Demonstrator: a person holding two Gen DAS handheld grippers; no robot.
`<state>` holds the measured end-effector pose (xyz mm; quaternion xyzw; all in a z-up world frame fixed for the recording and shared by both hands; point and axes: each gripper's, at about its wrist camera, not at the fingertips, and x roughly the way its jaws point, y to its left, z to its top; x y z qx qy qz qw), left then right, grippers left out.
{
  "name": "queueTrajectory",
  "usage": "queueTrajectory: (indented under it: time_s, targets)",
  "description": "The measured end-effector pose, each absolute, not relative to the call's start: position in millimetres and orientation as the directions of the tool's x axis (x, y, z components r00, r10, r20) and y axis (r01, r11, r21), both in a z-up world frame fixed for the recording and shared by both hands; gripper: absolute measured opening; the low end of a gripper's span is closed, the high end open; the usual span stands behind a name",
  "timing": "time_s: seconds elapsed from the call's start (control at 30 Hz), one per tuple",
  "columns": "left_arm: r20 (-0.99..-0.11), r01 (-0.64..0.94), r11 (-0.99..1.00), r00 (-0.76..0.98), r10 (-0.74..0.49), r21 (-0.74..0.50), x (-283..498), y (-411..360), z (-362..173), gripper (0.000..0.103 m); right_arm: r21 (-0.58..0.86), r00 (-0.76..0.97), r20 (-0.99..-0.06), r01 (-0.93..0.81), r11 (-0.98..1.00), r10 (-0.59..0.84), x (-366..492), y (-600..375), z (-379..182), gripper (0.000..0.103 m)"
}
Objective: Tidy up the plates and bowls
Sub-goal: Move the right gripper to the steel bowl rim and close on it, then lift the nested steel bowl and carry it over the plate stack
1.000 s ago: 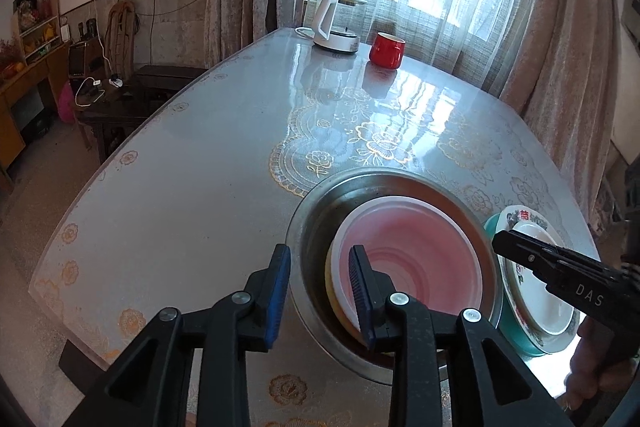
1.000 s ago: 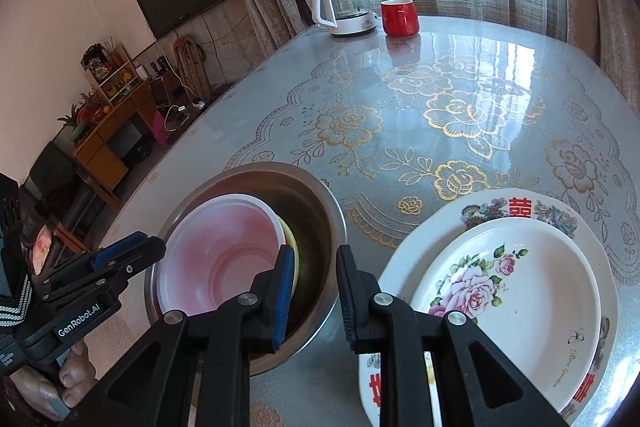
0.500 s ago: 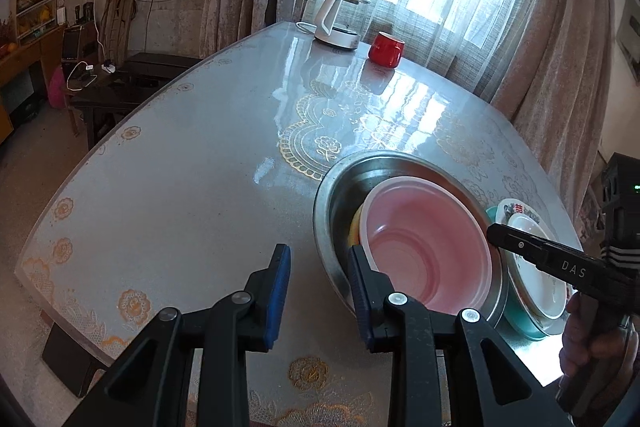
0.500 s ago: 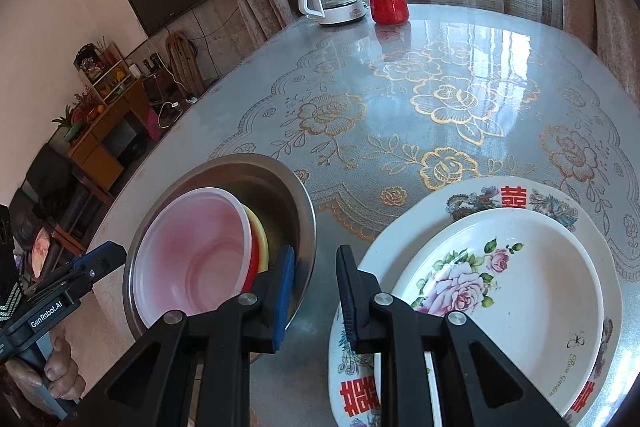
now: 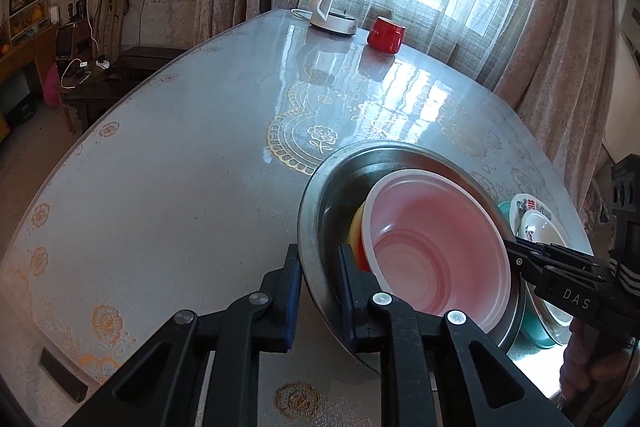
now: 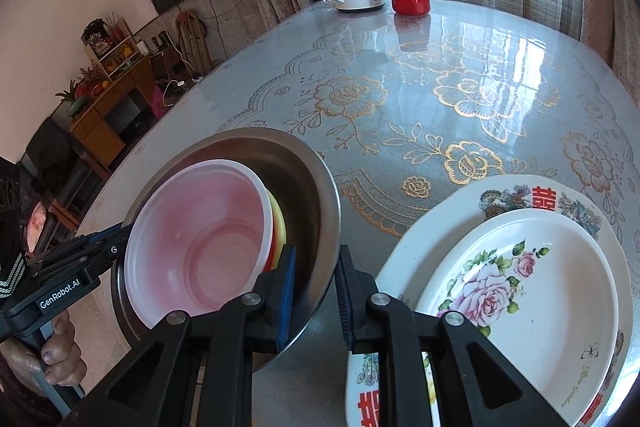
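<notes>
Both hands are angling downward as the left claw point(image 5: 318, 277) and right claw point(image 6: 316, 279) are closing on opposite rims of the steel basin point(image 5: 340, 179), holding nested bowls point(image 5: 436, 251), on the surface point(image 5: 180, 167).

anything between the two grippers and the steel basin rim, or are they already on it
Nothing visible stands between. The left gripper has the steel basin rim between its fingers, jaws closing on it. The right gripper straddles the opposite rim, also closing. The pink bowl inside sits clear of both sets of fingers.
</notes>
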<state>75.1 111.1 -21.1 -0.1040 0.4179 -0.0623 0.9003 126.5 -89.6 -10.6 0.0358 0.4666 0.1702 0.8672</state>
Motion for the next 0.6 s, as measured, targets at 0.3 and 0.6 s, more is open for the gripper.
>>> queueTrajectory:
  time_s: [0.3,0.6]
  targets:
    - [-0.731,0.033,0.966,0.647,-0.216,-0.256,80,117,-23,0.016,0.209,0.488,-0.810,-0.278,0.937,0.326,140,-86,-16,0.018]
    - [-0.720,0.062,0.972,0.662,-0.211,-0.228,68,108,-8,0.016,0.264,0.526,-0.766,-0.267,0.927,0.369,125,-97,2,0.016]
